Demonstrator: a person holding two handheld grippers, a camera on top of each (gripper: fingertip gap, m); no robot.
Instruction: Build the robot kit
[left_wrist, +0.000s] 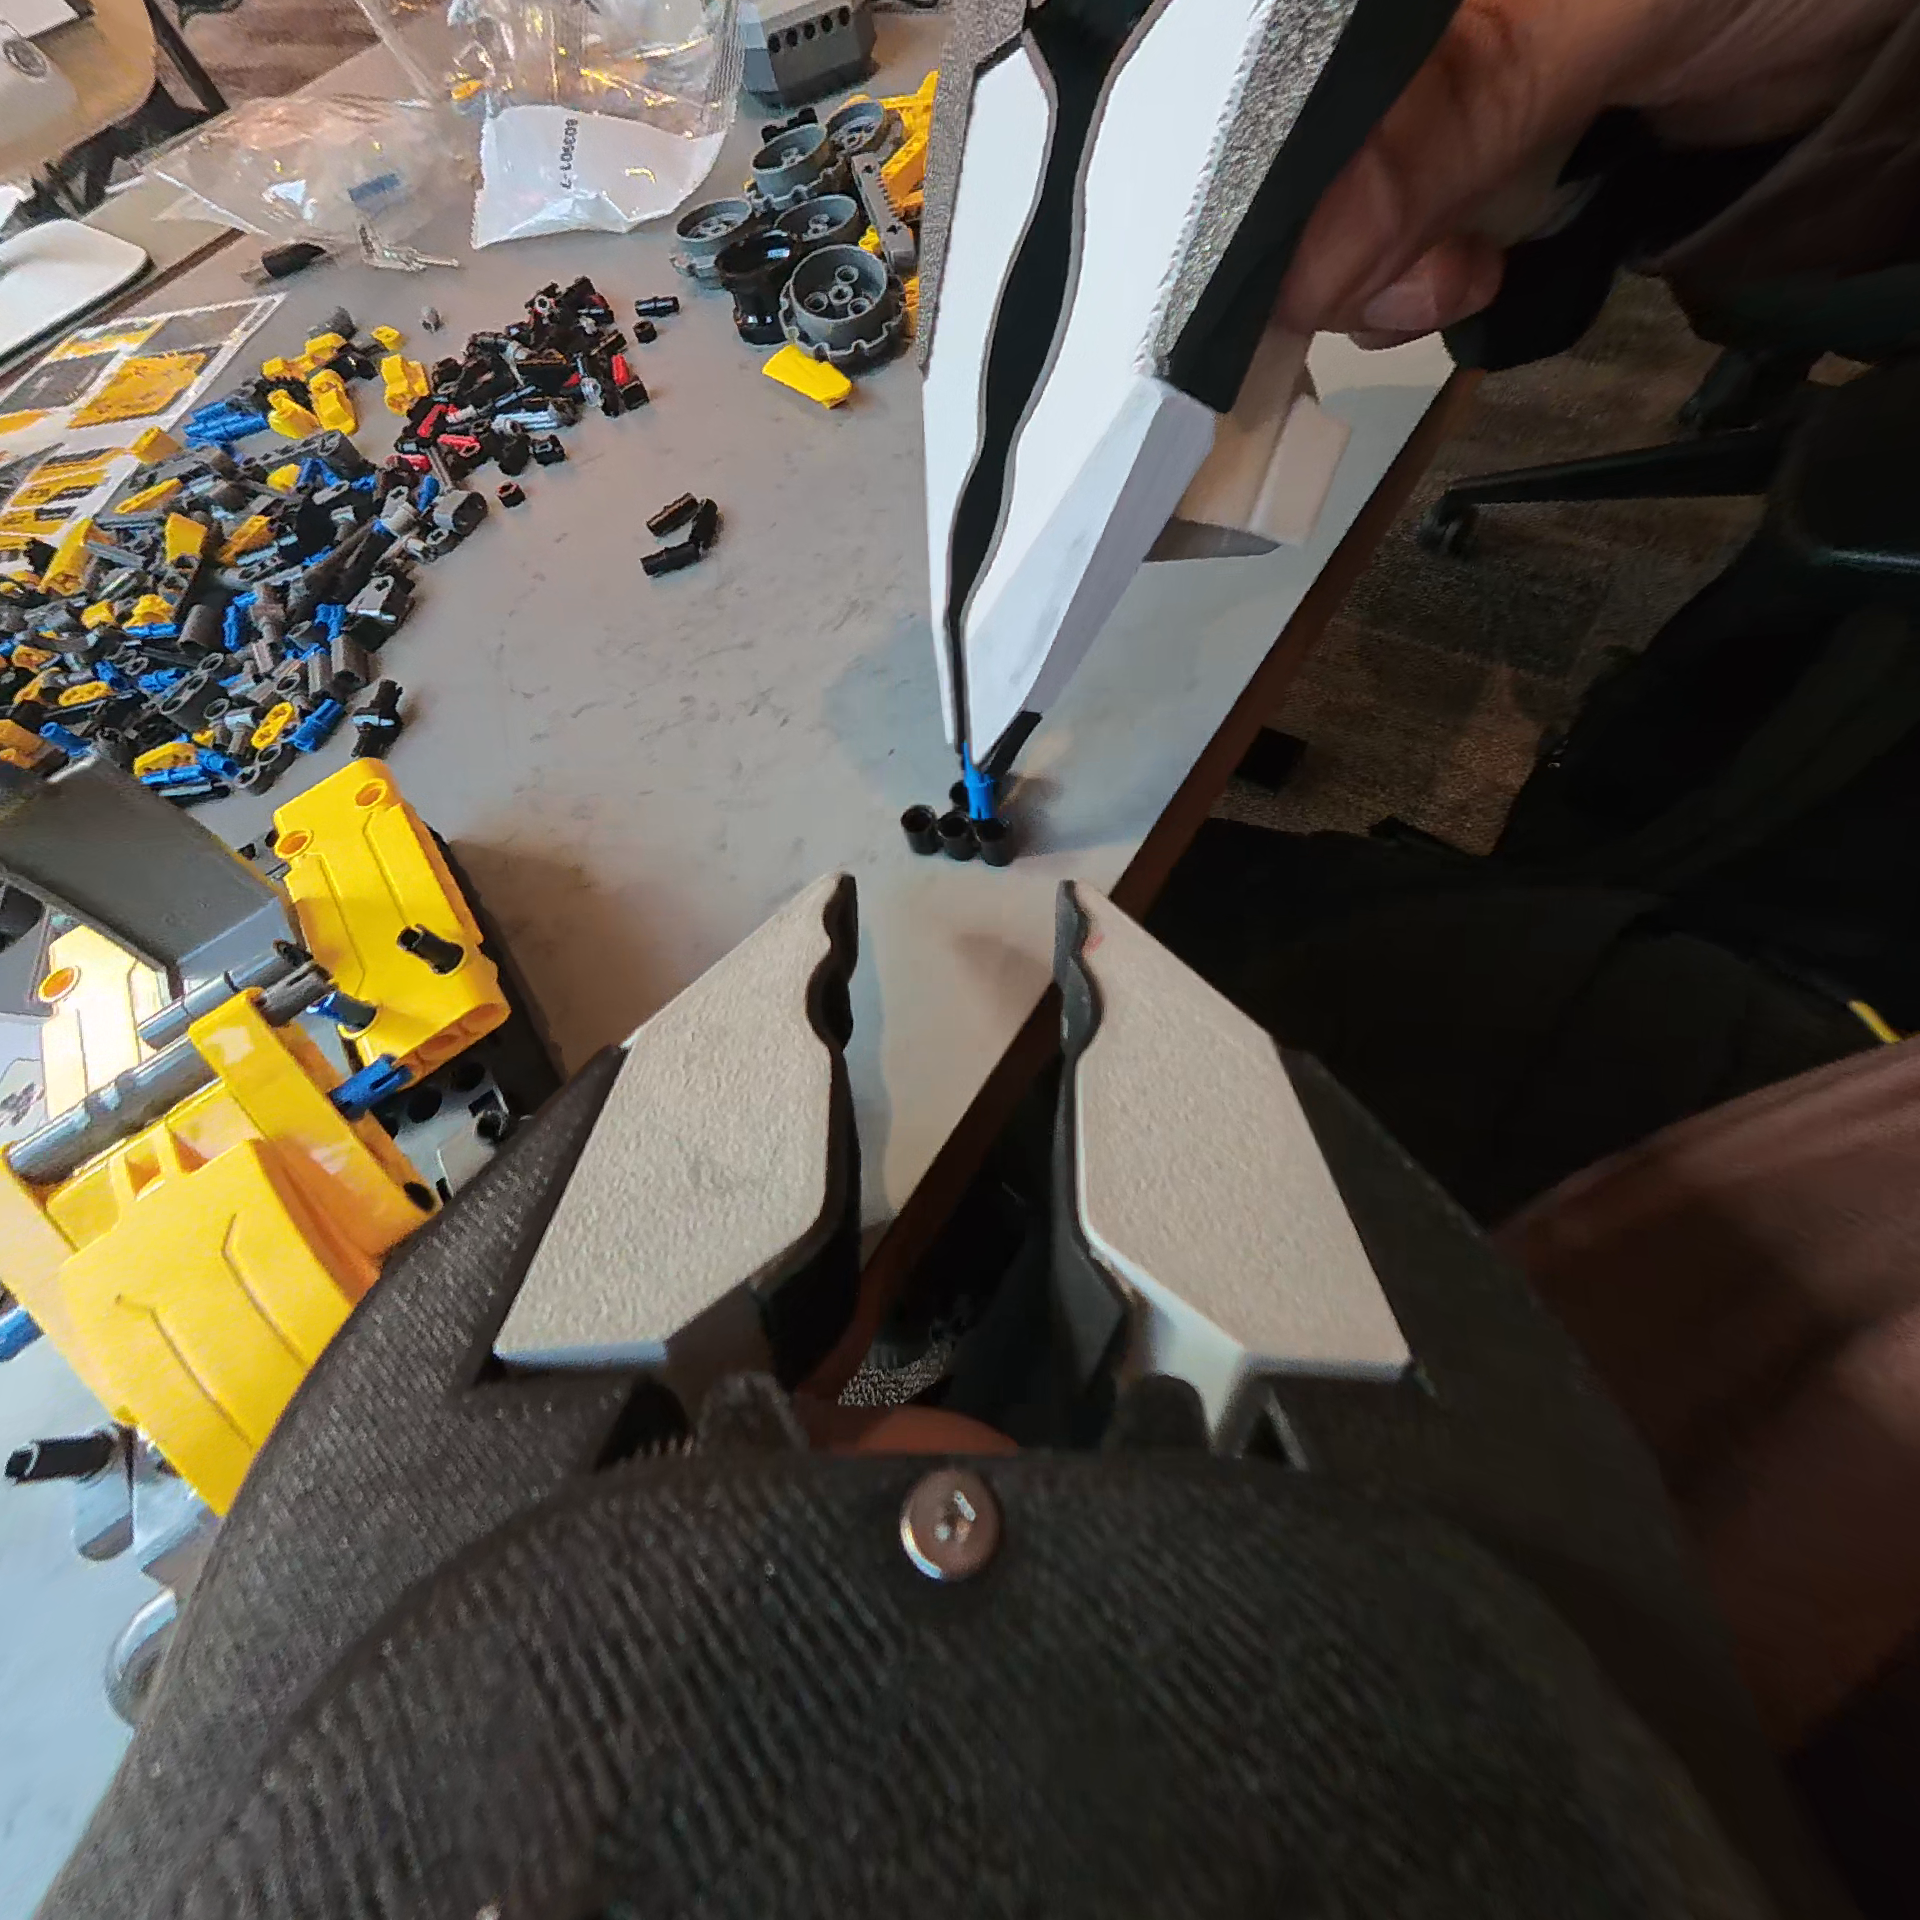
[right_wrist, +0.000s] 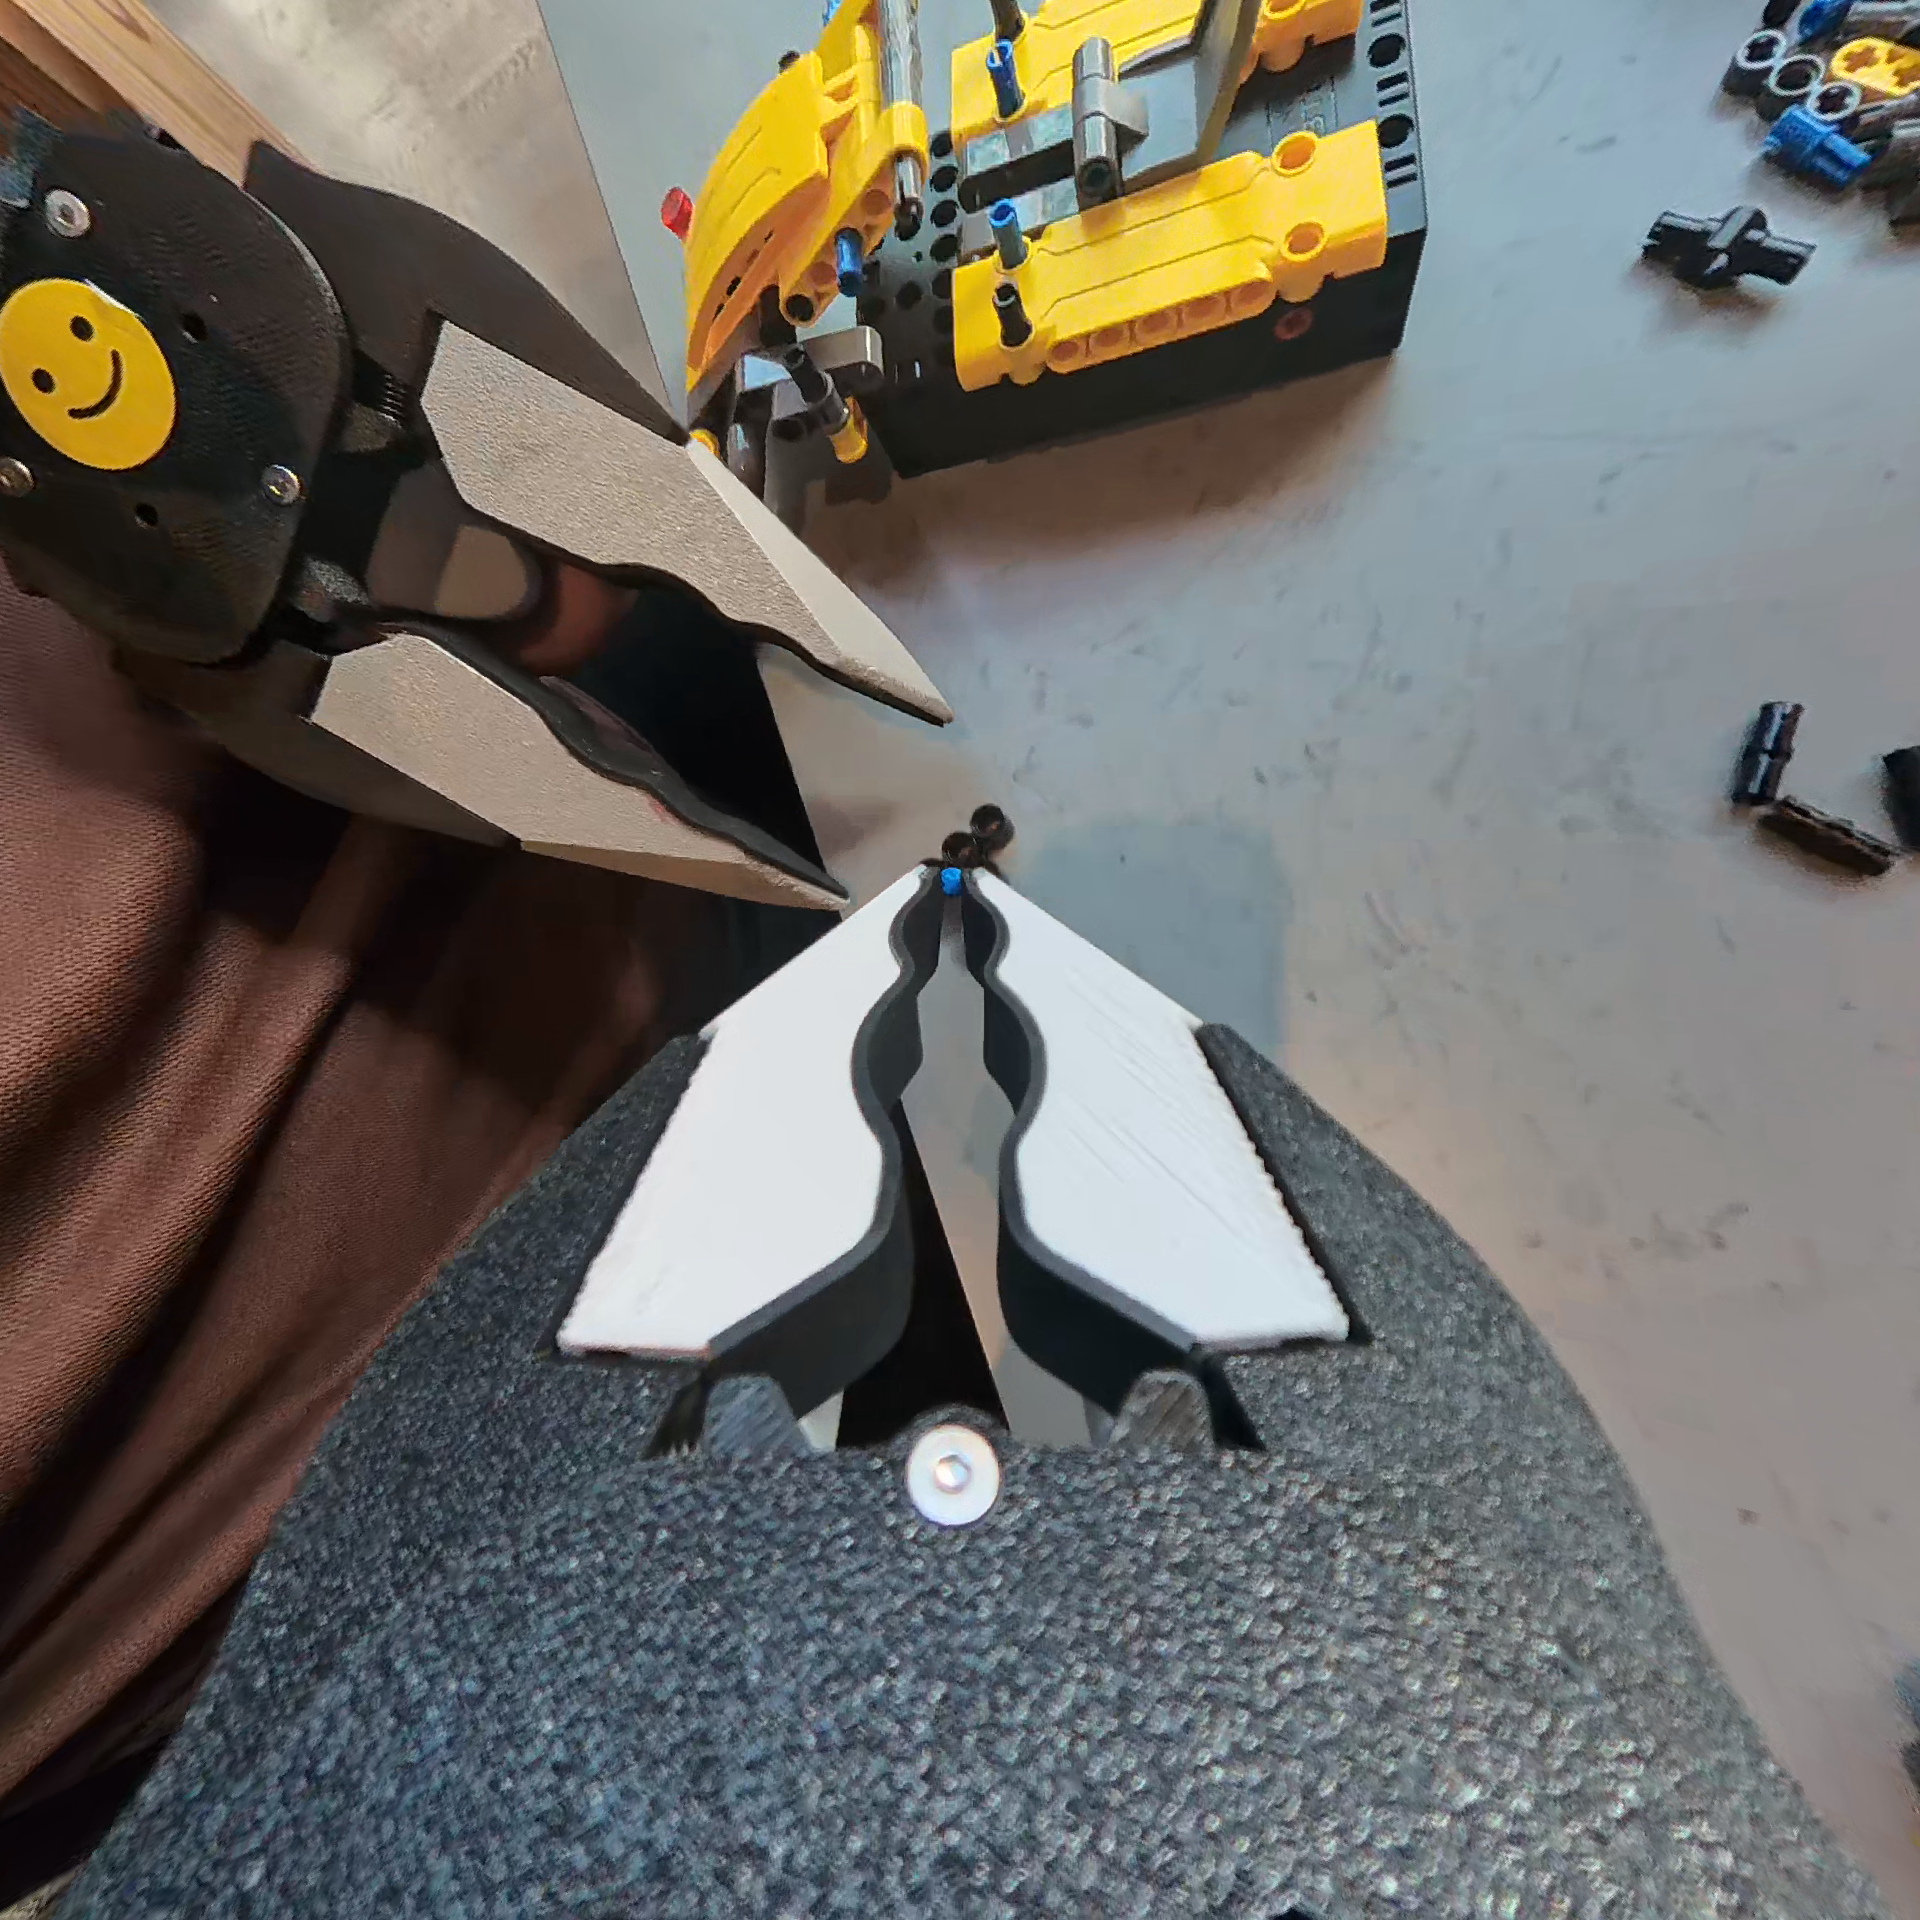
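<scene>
We log: right hand-held gripper (right_wrist: 948, 883) clamped on blue pin (left_wrist: 975, 787), touching black connector (left_wrist: 958, 831); left hand-held gripper (left_wrist: 956, 914) beside connector, apart, empty.

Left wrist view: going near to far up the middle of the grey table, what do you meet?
Grey-fingered left hand-held gripper → black connector piece with upright blue pin → three loose black pins → grey wheel hubs → clear plastic bag.
</scene>
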